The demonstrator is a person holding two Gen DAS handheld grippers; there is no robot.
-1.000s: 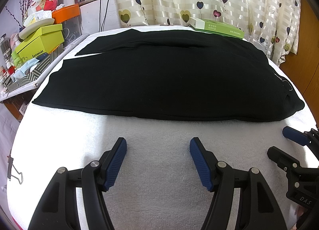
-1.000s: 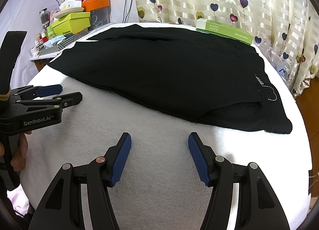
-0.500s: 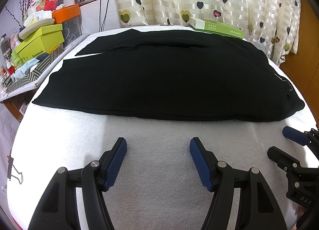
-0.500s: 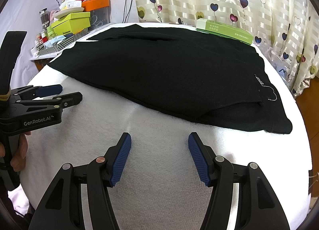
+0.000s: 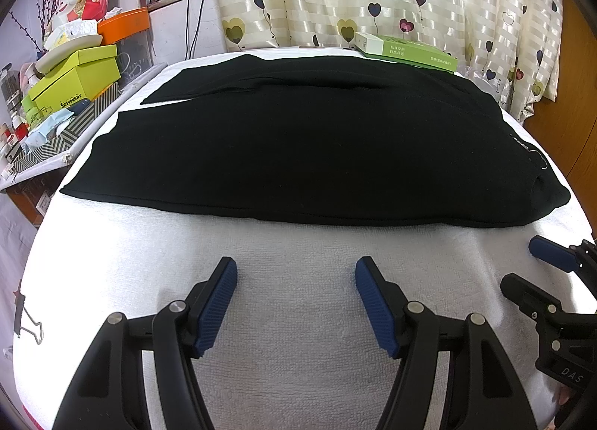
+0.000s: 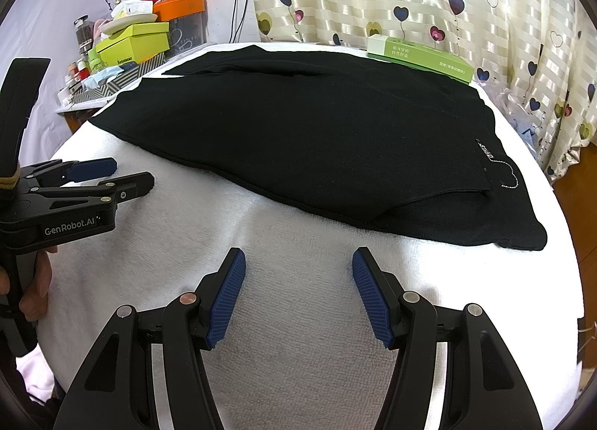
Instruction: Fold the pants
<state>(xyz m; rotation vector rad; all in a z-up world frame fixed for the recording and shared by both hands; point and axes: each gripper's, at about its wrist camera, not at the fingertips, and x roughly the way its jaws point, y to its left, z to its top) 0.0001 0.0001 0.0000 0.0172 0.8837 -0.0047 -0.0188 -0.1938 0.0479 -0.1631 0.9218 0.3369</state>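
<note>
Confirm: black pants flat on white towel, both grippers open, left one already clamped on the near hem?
Not clamped. The left gripper is open over bare white towel, short of the black pants, per the left wrist view. Right gripper is open too.

Home bedroom: heart-print curtains point(image 5: 373, 1), stacked boxes point(image 5: 74, 83).

The left tool point(image 5: 295, 273) is hovering level with its blue-padded fingers point(image 5: 220, 303) spread wide apart, gripping nothing. The right tool point(image 6: 298, 262) is sitting just beside it, likewise wide and gripping nothing, its fingers point(image 6: 227, 295) pointing forward. A hand point(image 6: 35, 288) is wrapping around the left tool's black handle, with fingertips showing below the body.
</note>
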